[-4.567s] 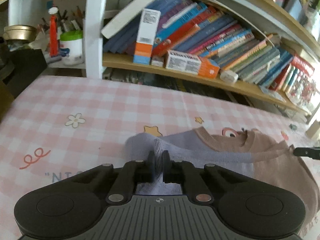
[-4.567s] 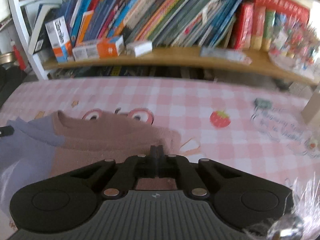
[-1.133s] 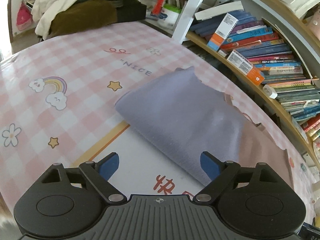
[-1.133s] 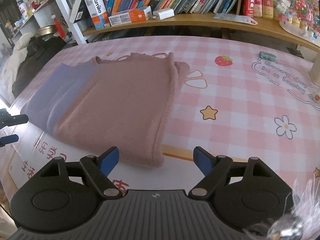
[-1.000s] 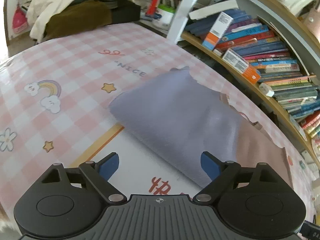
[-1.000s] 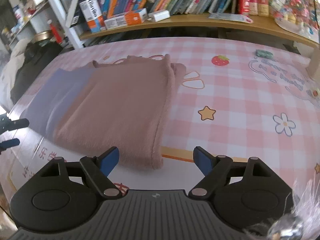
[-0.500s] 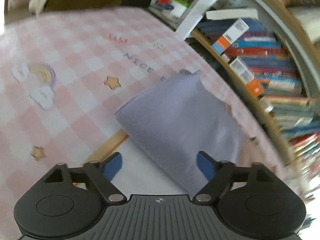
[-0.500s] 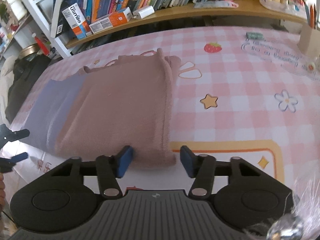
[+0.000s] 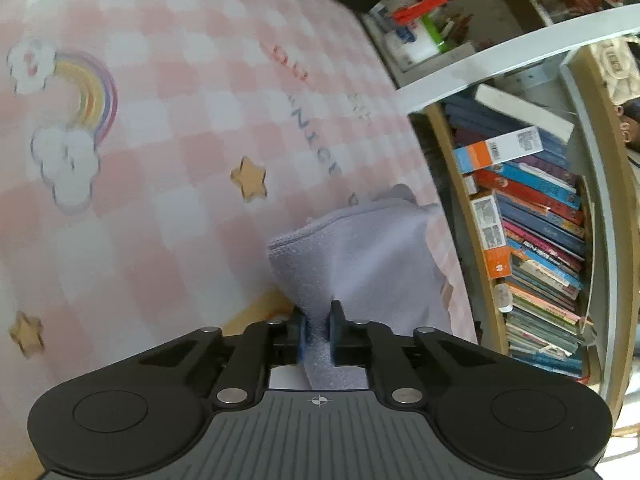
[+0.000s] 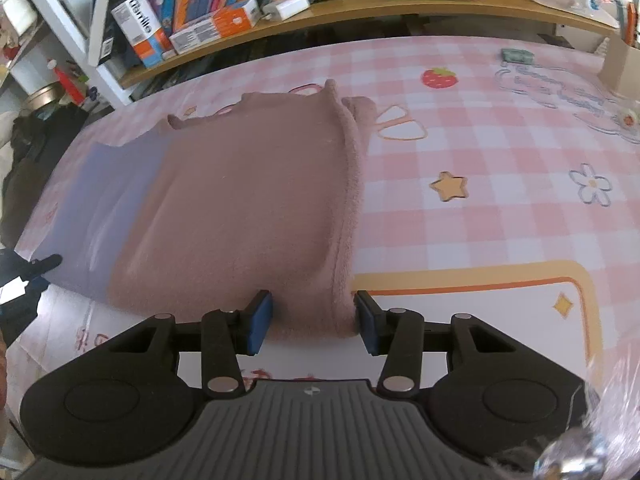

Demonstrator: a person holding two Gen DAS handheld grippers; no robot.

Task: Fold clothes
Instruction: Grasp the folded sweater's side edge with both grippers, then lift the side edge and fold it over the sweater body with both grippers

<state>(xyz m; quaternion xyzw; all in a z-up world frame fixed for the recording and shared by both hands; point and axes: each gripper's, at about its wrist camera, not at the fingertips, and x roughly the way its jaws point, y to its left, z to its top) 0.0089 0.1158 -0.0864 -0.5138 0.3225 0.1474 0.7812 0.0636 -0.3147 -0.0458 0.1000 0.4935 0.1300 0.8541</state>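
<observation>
My left gripper (image 9: 317, 334) is clenched on the lilac corner of the sweater (image 10: 240, 208), which lies folded on the desk (image 10: 480, 220). My right gripper (image 10: 313, 322) is released, fingers straddling the pink hem at 6 o'clock. Risk: closing on the top layer only, so the fold slides apart on lifting.

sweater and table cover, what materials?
Sweater: soft fuzzy knit, likely wool or acrylic; matte nap, ribbed thick edge, pink body with a lavender section. Table cover: looks like printed vinyl or oilcloth; smooth, flat, faint sheen, cartoon check print. Neither is certain from looks alone.
</observation>
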